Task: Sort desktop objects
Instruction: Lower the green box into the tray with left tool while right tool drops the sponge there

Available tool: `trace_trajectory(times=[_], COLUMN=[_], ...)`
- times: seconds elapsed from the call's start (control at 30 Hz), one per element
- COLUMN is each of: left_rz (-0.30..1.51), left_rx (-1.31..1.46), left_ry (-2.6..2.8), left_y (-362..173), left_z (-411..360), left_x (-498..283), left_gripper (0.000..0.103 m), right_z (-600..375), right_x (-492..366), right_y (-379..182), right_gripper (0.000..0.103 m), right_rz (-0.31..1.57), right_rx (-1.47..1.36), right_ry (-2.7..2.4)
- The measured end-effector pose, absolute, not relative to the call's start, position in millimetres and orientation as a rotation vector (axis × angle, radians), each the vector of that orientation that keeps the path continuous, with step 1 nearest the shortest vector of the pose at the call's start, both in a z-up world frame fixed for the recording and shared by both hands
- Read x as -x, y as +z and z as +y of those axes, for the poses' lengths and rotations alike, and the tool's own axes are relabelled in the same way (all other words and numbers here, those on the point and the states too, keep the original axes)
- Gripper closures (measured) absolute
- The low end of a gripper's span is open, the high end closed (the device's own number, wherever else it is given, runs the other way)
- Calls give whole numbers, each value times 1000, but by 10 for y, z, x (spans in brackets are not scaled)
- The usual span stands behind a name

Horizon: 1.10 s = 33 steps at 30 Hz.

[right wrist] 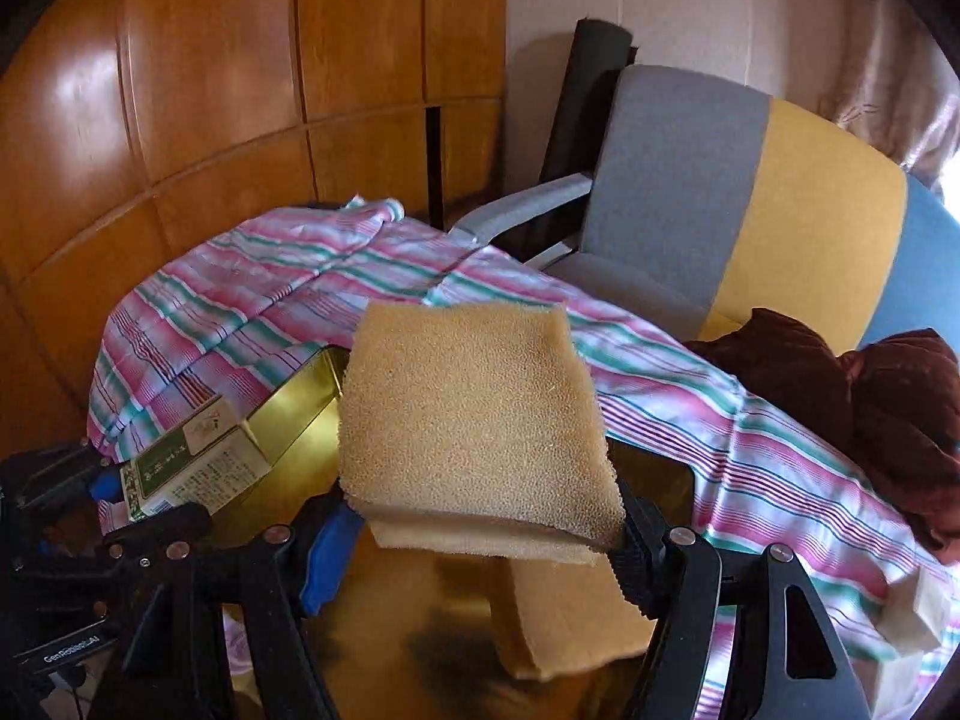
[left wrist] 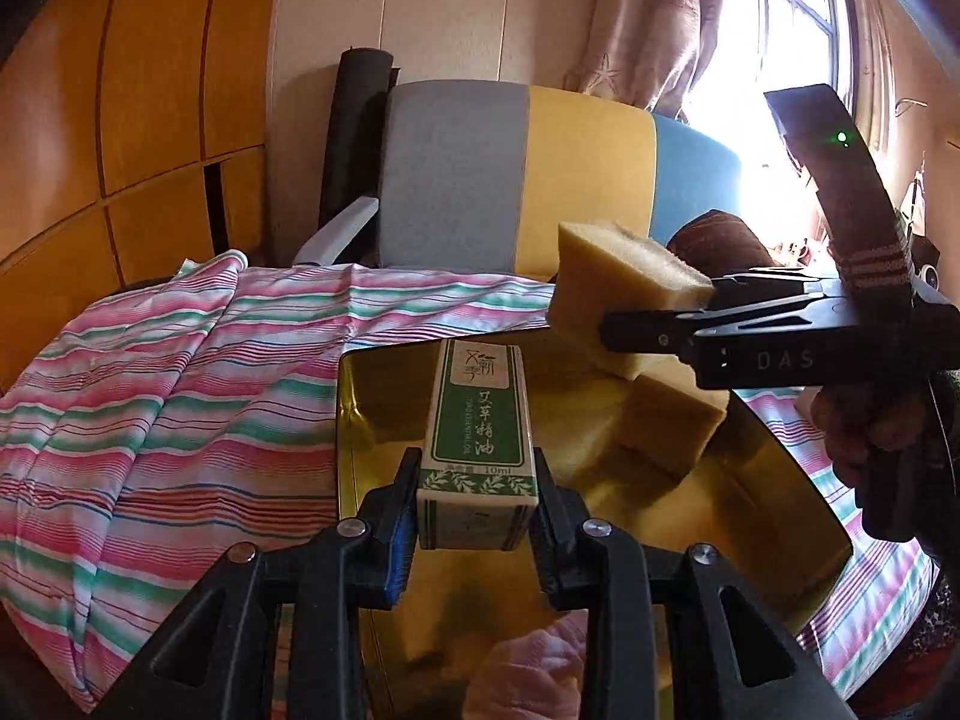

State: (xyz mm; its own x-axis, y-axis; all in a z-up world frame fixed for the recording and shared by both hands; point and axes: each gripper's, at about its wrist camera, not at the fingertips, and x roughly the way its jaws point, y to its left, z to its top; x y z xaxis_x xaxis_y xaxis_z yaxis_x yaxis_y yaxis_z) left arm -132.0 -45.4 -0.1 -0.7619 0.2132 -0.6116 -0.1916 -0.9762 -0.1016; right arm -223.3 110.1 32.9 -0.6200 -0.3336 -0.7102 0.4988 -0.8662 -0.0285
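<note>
Tongs of the left gripper sit nearest in the left wrist view, black with blue pads, pinching the near end of a small green-and-white cardboard box printed with leaves; the box points away over a shiny gold metal tin lying on a pink, green and white striped cloth. Beyond and to the right, the right gripper comes in sideways, pressed on a yellow foam sponge block held above the tin. A second yellow sponge block lies inside the tin, just below the held one.

From the right wrist view, the right gripper squeezes the held sponge at its near edge, and the other sponge lies beneath it on the tin floor. The green box shows at left. Farther off stand a grey, yellow and blue padded chair, a dark brown cushion and orange wooden cabinet doors.
</note>
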Motion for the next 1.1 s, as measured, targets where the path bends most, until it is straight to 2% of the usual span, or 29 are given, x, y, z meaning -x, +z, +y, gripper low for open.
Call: trace_trajectory(times=[0.47,0.67,0.8,1.1], left_rz=[50,111,125,79], left_rx=[1188,1247,1215,1166], left_ry=[2722,2696,2708,2720], left_y=[-224,-274,-212,-83], left_z=[-498,-456,-458,-462], left_x=[1977,1996,1910,1705], left_gripper=[71,71,71,71], right_z=[822,895,1004,1413], right_x=[2622,2699,2640,2387], right_y=[-178,-229,-100,215], right_gripper=[29,22,17,16], right_rz=[520,475,355,142], right_rx=[-1133,-1165,-1125,-1037], right_ry=[-2353,-2340,-2334,-2406])
